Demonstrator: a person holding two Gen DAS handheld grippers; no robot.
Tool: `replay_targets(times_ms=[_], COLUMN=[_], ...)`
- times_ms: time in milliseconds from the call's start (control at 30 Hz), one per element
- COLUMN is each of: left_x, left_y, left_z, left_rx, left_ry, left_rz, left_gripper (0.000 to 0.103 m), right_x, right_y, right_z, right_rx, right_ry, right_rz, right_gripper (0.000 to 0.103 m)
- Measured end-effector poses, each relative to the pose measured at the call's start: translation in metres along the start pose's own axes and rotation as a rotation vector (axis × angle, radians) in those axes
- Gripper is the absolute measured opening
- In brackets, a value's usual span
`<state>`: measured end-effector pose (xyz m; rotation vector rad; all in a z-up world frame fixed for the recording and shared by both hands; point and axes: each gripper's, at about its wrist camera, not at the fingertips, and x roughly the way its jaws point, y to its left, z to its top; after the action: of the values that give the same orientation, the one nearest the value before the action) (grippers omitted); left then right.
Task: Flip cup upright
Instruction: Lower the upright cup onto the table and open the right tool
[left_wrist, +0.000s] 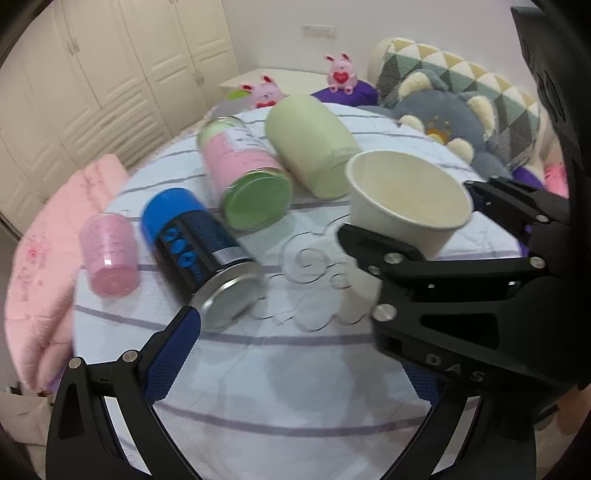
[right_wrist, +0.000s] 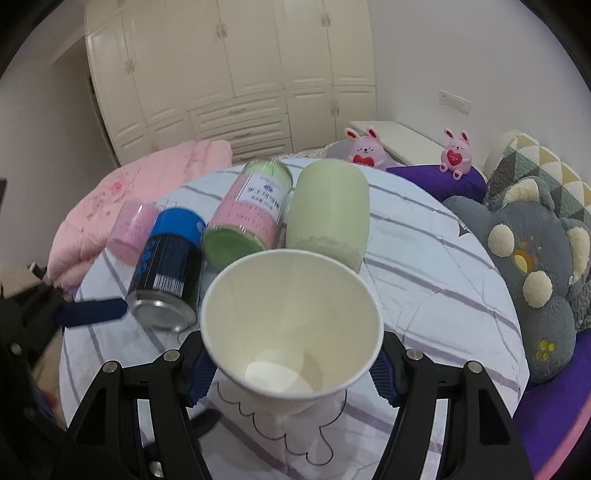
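Observation:
A white paper cup (right_wrist: 291, 325) sits between the fingers of my right gripper (right_wrist: 291, 369), mouth up and tilted toward the camera, its base close over the striped bedsheet (right_wrist: 424, 288). The blue pads press its lower sides. In the left wrist view the same cup (left_wrist: 406, 192) shows at right, held by the black right gripper (left_wrist: 410, 240). My left gripper (left_wrist: 306, 365) is open and empty, low over the sheet, its left blue finger (left_wrist: 173, 354) next to the blue can; its right finger is hidden behind the other gripper.
Lying on the sheet are a blue and black can (left_wrist: 199, 254), a small pink cup (left_wrist: 109, 254), a pink jar with a green lid (left_wrist: 247, 173) and a pale green cylinder (left_wrist: 310, 144). A pink quilt (left_wrist: 48, 258) lies left, plush toys (right_wrist: 528, 266) right.

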<state>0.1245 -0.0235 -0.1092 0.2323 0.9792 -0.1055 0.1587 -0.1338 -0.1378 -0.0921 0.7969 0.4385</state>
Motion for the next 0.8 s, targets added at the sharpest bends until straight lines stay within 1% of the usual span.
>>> replay_targets(times_ms=[67,167,300,333,400,433,567,800], left_x=[-0.003,-0.007,-0.009,-0.010,-0.012,-0.014,-0.019,-0.031], left_y=[0.002,0.007,0.009,0.009,0.010,0.011,0.012,0.010], left_z=[-0.004,-0.007,-0.013,-0.014,-0.017,-0.018,-0.021,-0.026], left_rx=[0.017,0.011,0.004,0.003,0.000,-0.002,-0.011,-0.018], left_ry=[-0.006,-0.007,-0.001,-0.002,0.001,-0.001,-0.008,-0.030], left_rz=[0.032,0.034,0.058,0.062,0.063,0.065,0.066,0.076], left_gripper=[0.101,0.101,0.101,0.101,0.101,0.101,0.101,0.101], right_x=[-0.001,-0.002,-0.001,-0.001,-0.002,-0.003,-0.008,-0.019], right_y=[0.004,0.008,0.012,0.013,0.014,0.014,0.016,0.019], right_z=[-0.003,-0.006,-0.007,-0.008,-0.009,-0.010,-0.010,-0.012], right_rx=[-0.010,-0.017,-0.022,-0.024,-0.018,-0.011,-0.007,-0.007], right_ry=[0.006,0.010,0.024,0.032,0.038,0.035,0.045,0.036], right_rz=[-0.001,0.012,0.006,0.003,0.011,0.014,0.018,0.012], right_gripper=[0.070,0.070,0.070,0.071,0.080,0.081,0.081,0.081])
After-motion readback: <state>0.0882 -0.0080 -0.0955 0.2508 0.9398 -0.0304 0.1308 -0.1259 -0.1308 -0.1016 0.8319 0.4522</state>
